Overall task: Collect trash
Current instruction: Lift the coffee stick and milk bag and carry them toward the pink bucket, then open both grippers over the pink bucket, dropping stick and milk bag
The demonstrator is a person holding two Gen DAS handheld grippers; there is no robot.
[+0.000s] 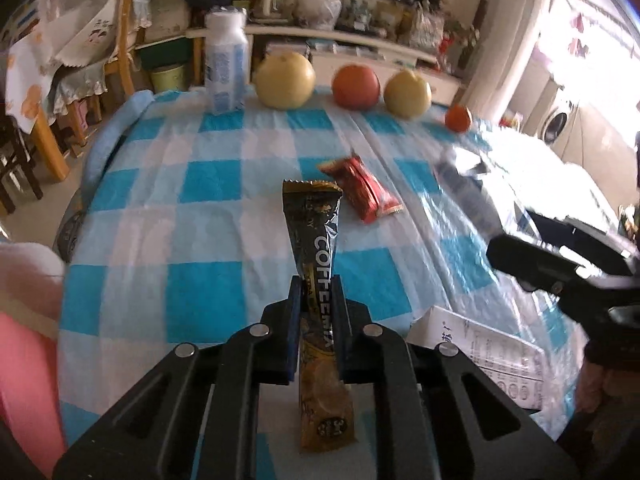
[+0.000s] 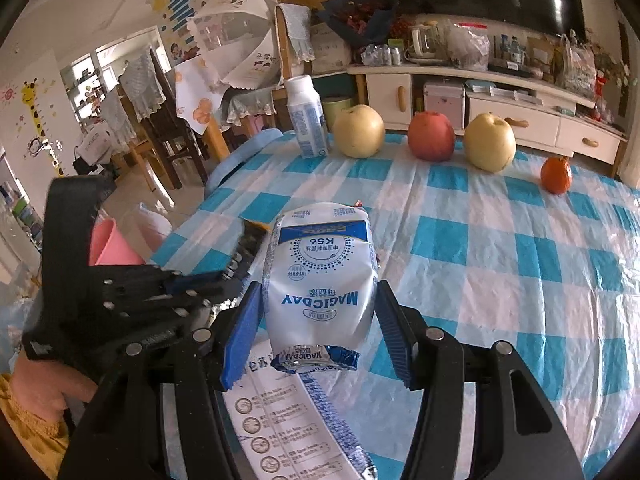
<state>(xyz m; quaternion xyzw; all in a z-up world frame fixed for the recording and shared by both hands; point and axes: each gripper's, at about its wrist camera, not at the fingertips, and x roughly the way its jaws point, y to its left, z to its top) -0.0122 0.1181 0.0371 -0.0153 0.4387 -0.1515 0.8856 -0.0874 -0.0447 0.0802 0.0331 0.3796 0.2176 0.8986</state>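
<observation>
Coffee sachet (image 1: pixel 320 292) pinched in left hand-held gripper (image 1: pixel 316 300); right hand-held gripper (image 2: pixel 318 316) straddles pouch (image 2: pixel 320 284), unclosed — squeeze mid-body, gently.

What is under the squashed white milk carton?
Under the milk carton, between the right claw fingers, lies a white printed box on the checked tablecloth. The carton hides the box's far part.

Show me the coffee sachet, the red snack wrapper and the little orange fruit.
coffee sachet (image 1: pixel 324 240): left wrist view, on its printed black middle.
red snack wrapper (image 1: pixel 364 190): left wrist view, centre of the wrapper.
little orange fruit (image 2: pixel 556 175): right wrist view, middle of its skin.
</observation>
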